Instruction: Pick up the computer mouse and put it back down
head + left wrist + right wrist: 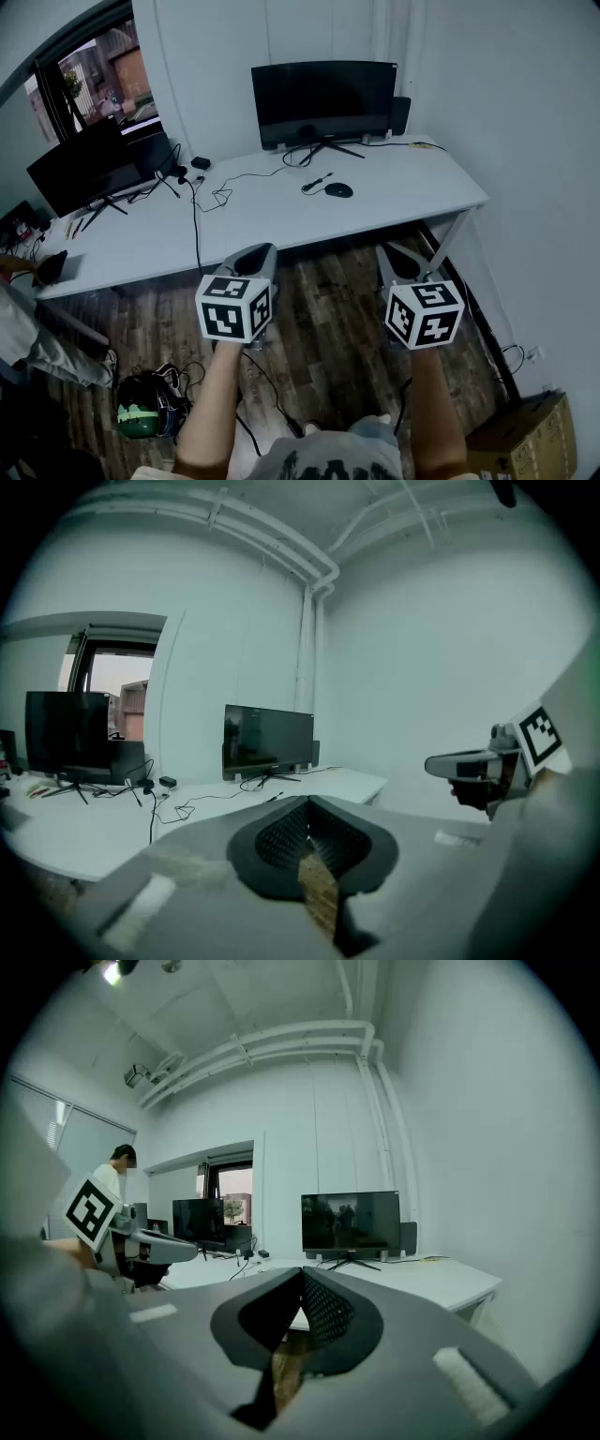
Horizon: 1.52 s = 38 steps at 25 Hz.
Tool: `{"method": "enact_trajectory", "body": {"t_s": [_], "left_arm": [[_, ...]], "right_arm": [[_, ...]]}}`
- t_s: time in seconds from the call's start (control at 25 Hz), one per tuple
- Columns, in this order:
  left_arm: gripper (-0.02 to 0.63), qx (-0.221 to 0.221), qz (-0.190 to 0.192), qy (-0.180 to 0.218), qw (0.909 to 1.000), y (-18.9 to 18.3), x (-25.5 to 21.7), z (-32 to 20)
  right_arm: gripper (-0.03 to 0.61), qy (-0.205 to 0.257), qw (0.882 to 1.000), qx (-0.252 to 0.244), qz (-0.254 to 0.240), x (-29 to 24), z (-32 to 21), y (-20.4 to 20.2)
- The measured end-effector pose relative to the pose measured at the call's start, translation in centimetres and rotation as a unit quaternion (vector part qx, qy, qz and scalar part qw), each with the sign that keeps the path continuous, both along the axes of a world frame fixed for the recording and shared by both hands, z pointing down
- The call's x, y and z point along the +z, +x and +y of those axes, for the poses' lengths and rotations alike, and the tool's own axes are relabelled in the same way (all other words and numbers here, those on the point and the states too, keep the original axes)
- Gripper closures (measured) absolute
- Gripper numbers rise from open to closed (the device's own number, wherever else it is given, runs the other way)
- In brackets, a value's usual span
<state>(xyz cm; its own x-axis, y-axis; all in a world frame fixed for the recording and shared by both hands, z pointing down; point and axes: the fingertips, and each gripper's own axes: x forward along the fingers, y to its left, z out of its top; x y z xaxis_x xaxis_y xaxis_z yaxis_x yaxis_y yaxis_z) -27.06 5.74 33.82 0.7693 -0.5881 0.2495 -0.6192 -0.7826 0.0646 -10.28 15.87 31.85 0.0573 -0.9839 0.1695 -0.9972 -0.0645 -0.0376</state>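
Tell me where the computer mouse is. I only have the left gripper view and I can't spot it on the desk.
Observer: The small black computer mouse lies on the white desk, just in front of the black flat monitor at the back wall.
Operator: Is the right gripper holding anything?
Observer: No. Its own view shows the right gripper with jaws together and nothing between them.
Operator: How near are we?
Observer: In the head view, the left gripper and the right one appear short of the desk, above the brown wooden floor.

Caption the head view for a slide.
Left gripper and right gripper, both shut, held short of the desk bearing the computer mouse.
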Motion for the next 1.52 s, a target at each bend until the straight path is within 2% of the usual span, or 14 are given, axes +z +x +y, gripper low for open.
{"method": "enact_trajectory", "body": {"t_s": [0.32, 0.76, 1.16, 1.52], "left_arm": [[0.612, 0.006, -0.001, -0.002, 1.0000, -0.6, 0.3, -0.6], [0.612, -0.002, 0.004, -0.009, 0.9999, 0.4, 1.1, -3.0], [0.612, -0.006, 0.004, -0.014, 0.9999, 5.5, 1.1, -6.7], [0.612, -0.031, -0.001, -0.019, 0.9993, 11.4, 1.2, -10.8]], "right_arm": [[0.568, -0.006, 1.000, 0.003, -0.004, 0.7, -0.6, -0.8], [0.493, -0.017, 1.000, -0.016, -0.006, 1.7, -3.1, -0.2], [0.420, -0.022, 0.999, -0.036, -0.015, 2.2, -6.9, 4.3], [0.352, -0.038, 0.997, -0.070, -0.021, 2.8, -11.4, 10.3]]}}
